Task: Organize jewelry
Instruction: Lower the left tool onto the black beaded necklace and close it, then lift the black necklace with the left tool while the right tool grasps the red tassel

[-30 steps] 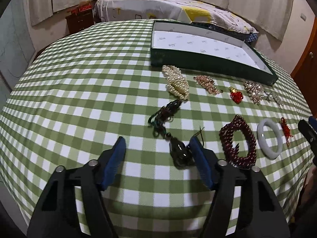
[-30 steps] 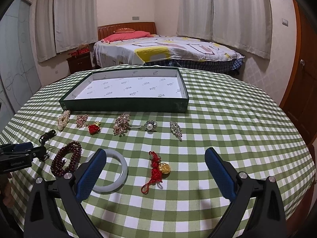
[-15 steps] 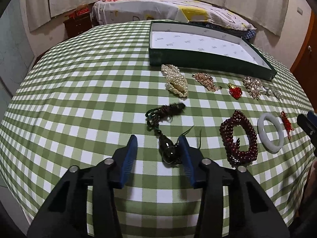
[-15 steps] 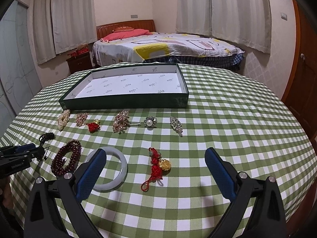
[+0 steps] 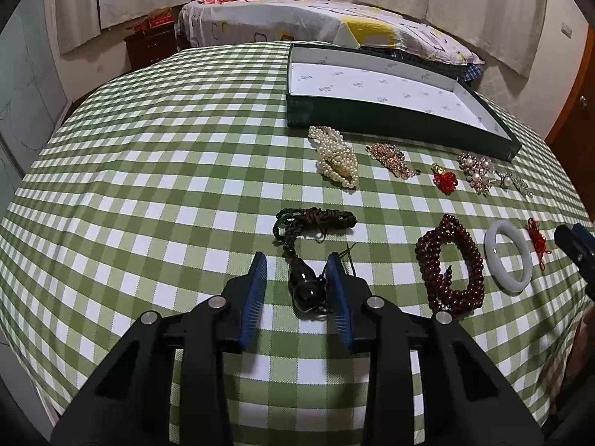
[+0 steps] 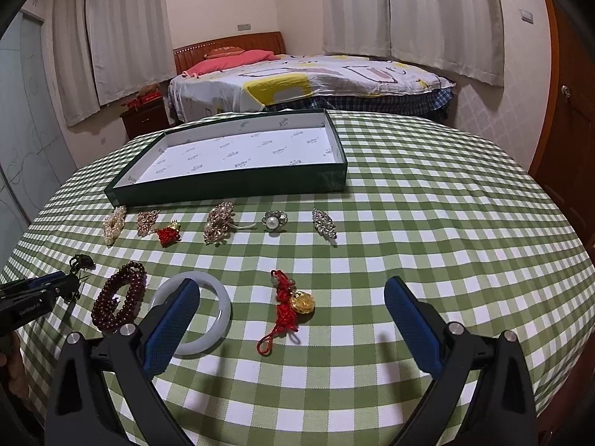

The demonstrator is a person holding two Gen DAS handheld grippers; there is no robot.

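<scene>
My left gripper (image 5: 297, 290) has its blue pads closed to a narrow gap around a dark pendant (image 5: 306, 290) with a braided green-brown cord (image 5: 314, 219); the right pad touches it, the left stands a little apart. The pendant lies on the checked tablecloth. My right gripper (image 6: 293, 319) is wide open and empty, low over a red knot charm with a gold piece (image 6: 293, 303), beside a white jade bangle (image 6: 208, 316). A dark red bead bracelet (image 5: 450, 264) lies between the two. An empty green tray (image 6: 230, 186) with a white lining stands behind.
A row of small pieces lies before the tray: a pearl strand (image 5: 336, 156), a rose-gold brooch (image 5: 390, 154), a red charm (image 5: 444, 180), a pearl cluster brooch (image 6: 219, 221), a pearl ring (image 6: 274, 221), a crystal brooch (image 6: 324, 223). A bed (image 6: 308, 74) stands beyond the table.
My left gripper's pads have closed in from wide open to a narrow gap around the dark pendant. My right gripper has stayed wide open and hardly moved.
</scene>
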